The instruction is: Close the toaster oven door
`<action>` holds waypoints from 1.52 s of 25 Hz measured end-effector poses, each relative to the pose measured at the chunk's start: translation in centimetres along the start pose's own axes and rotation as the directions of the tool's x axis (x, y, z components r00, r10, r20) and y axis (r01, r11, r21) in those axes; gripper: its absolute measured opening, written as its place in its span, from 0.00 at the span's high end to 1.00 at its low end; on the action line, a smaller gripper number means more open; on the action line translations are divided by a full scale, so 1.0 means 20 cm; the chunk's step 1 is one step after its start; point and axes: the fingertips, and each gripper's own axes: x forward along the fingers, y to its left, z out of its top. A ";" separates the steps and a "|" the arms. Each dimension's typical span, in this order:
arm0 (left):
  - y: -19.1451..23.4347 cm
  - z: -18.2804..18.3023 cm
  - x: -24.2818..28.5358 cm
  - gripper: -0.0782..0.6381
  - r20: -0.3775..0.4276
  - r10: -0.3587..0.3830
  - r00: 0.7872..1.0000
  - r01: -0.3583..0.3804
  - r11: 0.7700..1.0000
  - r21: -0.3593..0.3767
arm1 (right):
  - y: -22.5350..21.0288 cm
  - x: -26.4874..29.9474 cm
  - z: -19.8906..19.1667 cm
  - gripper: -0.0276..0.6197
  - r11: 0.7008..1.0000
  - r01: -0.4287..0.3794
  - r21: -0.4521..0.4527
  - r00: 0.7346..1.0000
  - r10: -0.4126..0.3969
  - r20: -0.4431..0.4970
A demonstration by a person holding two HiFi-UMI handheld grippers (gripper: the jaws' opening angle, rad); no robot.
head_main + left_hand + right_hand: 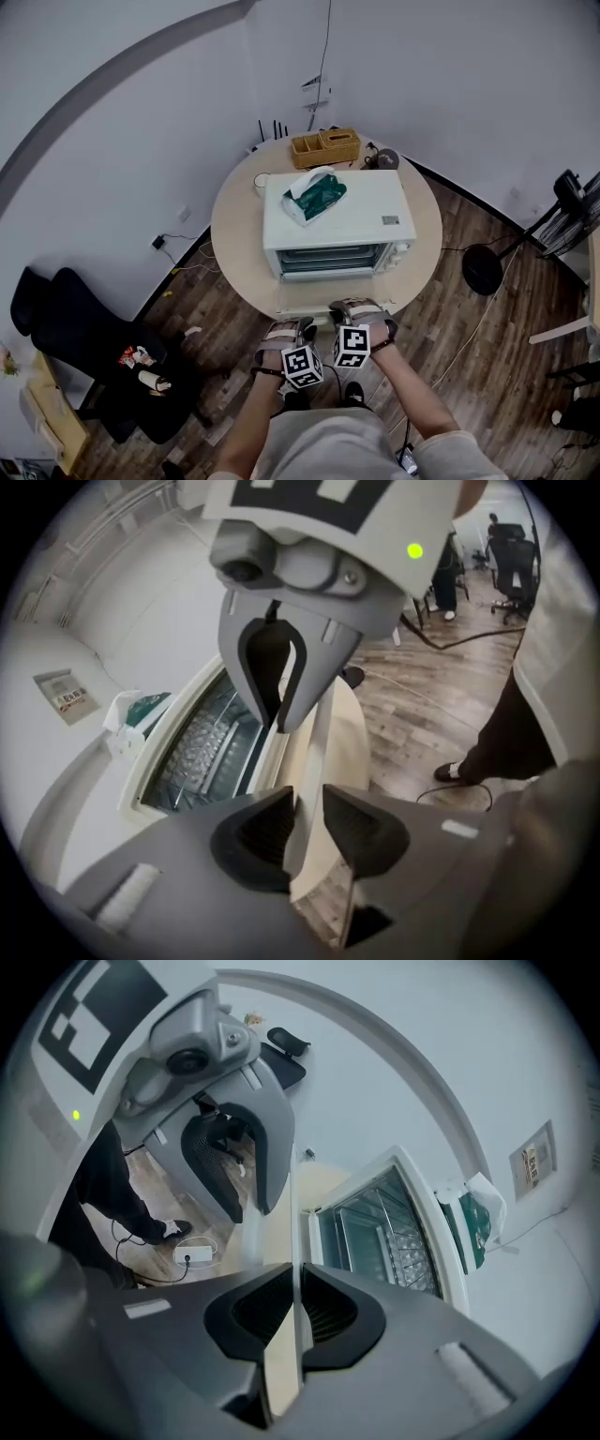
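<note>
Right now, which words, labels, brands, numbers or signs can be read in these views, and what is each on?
None can be read.
Sticker on the toaster oven top: print too small and blurred to read in every view.
Marker cubes: black-and-white square patterns only, no letters.
Green-and-white pack on the oven: no legible print.

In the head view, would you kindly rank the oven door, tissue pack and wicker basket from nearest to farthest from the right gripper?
1. oven door, at the near edge of the table, held by the right gripper.
2. tissue pack, on top of the toaster oven.
3. wicker basket, at the table's far edge.
</note>
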 end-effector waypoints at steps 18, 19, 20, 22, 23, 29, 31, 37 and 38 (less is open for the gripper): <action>0.04 -0.05 0.11 0.68 -0.161 0.063 0.985 -0.040 0.989 0.140 | 0.01 -0.18 0.00 0.92 0.995 0.037 0.087 0.992 -0.047 0.119; 0.05 -0.05 0.10 0.68 -0.163 0.069 0.984 -0.046 0.989 0.137 | 0.01 -0.21 0.00 0.93 0.990 0.031 0.136 0.988 -0.052 0.148; 0.07 -0.04 0.10 0.68 -0.164 0.076 0.983 -0.054 0.989 0.135 | 0.01 -0.24 0.01 0.93 0.980 0.019 0.200 0.981 -0.056 0.183; 0.11 -0.03 0.09 0.68 -0.163 0.096 0.982 -0.075 0.989 0.129 | 0.00 -0.28 0.02 0.93 0.940 -0.019 0.340 0.966 -0.071 0.249; 0.13 -0.03 0.09 0.68 -0.162 0.105 0.981 -0.085 0.988 0.127 | -0.01 -0.29 0.01 0.93 0.914 -0.036 0.404 0.958 -0.083 0.273; 0.19 -0.01 0.08 0.68 -0.160 0.122 0.980 -0.099 0.984 0.147 | -0.07 -0.32 -0.07 0.93 0.727 -0.093 0.680 0.929 -0.183 0.323; 0.21 -0.01 0.08 0.68 -0.158 0.128 0.979 -0.105 0.983 0.150 | -0.10 -0.33 -0.11 0.93 0.695 -0.092 0.714 0.925 -0.207 0.320; 0.29 0.01 0.08 0.68 -0.155 0.153 0.976 -0.126 0.977 0.171 | -0.14 -0.35 -0.15 0.93 0.622 -0.101 0.776 0.906 -0.264 0.330; 0.31 0.01 0.08 0.68 -0.155 0.157 0.975 -0.130 0.976 0.173 | -0.16 -0.37 -0.14 0.93 0.616 -0.100 0.782 0.903 -0.274 0.332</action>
